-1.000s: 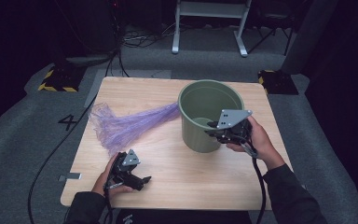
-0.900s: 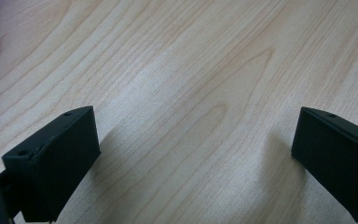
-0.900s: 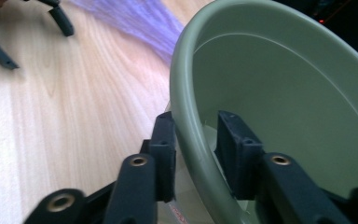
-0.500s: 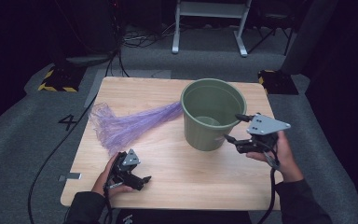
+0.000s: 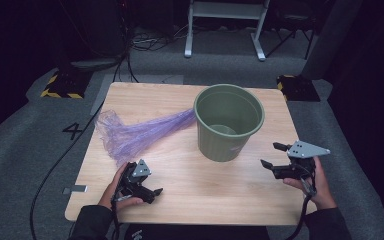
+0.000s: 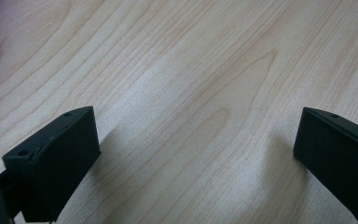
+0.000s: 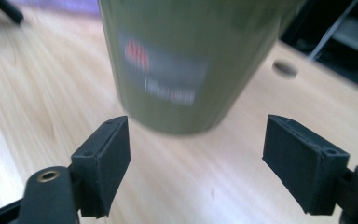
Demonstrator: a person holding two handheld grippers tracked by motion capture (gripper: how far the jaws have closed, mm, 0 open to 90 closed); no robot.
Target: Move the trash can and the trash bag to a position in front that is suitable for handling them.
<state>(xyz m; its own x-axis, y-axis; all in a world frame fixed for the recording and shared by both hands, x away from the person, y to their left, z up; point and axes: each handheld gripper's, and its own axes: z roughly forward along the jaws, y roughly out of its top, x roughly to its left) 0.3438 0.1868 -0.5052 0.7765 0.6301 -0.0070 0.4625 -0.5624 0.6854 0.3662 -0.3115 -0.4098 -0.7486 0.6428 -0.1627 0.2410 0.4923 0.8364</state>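
Green bin [image 5: 229,125] upright on table [image 5: 190,200], contents unclear.

Bucket [image 5: 228,123] blocks centre; near table [image 5: 215,187] edge open.

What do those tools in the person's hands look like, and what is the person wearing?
Each hand holds a black tool with two blocky black jaws. The right tool carries a grey three-cornered plate on top, dotted with small holes; the left tool bears a smaller grey plate. A black cable trails from each toward the person. Both forearms are covered by dark long sleeves.
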